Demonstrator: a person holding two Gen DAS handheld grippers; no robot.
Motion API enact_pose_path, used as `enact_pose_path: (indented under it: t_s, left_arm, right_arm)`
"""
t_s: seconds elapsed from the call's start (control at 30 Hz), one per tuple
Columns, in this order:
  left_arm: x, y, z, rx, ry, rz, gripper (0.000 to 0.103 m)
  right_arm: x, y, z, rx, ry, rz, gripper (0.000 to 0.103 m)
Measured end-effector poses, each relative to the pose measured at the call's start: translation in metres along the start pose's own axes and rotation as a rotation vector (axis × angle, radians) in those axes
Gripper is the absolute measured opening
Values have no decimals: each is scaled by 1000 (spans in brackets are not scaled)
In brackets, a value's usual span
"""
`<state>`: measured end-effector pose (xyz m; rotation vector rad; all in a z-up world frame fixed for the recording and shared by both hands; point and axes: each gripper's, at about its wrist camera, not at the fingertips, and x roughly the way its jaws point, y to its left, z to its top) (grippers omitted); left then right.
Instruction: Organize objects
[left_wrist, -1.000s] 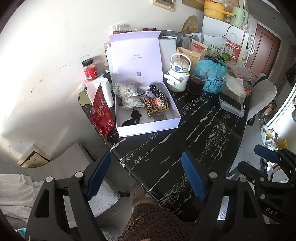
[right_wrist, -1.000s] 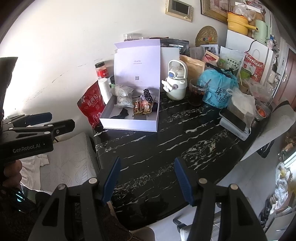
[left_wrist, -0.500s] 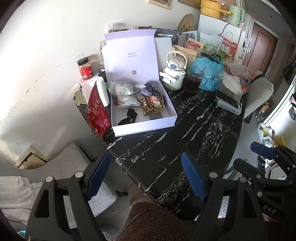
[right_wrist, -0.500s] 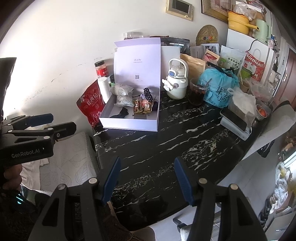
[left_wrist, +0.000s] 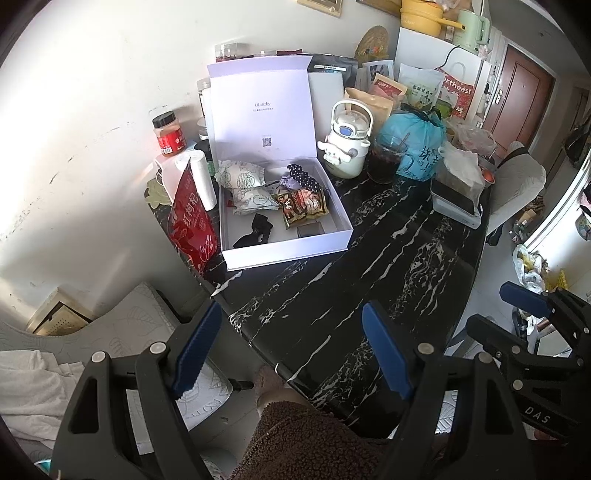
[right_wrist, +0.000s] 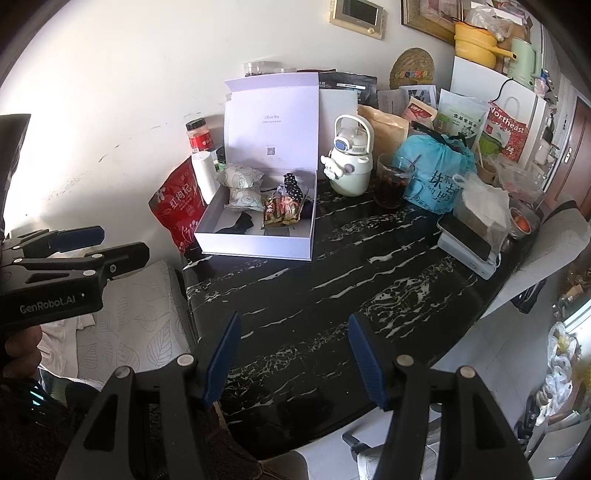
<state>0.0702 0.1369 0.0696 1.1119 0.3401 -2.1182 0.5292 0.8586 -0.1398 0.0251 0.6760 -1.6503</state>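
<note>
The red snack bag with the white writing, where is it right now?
In the left wrist view the red snack bag stands at the table's left edge, against the outer left wall of the open white box, by the white roll.

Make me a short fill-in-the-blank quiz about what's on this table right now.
1. The lid of the white box stands ____.
2. The red pouch leans beside the box, on the side toward the ____.
3. Both tongs, left and right, hold ____.
4. The glass mug stands between the white kettle and the ____ bag.

Missing words: open; wall; nothing; blue
</note>
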Motion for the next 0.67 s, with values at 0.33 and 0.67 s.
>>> enact_pose_path:
  t_s: [0.33, 0.67]
  left_arm:
    - [2, -2, 1, 0, 3, 0, 78]
    - [3, -1, 0, -8, 5, -4, 78]
  right_arm:
    - [7, 0, 2, -7, 12, 9, 61]
    - [8, 0, 2, -9, 12, 11, 61]
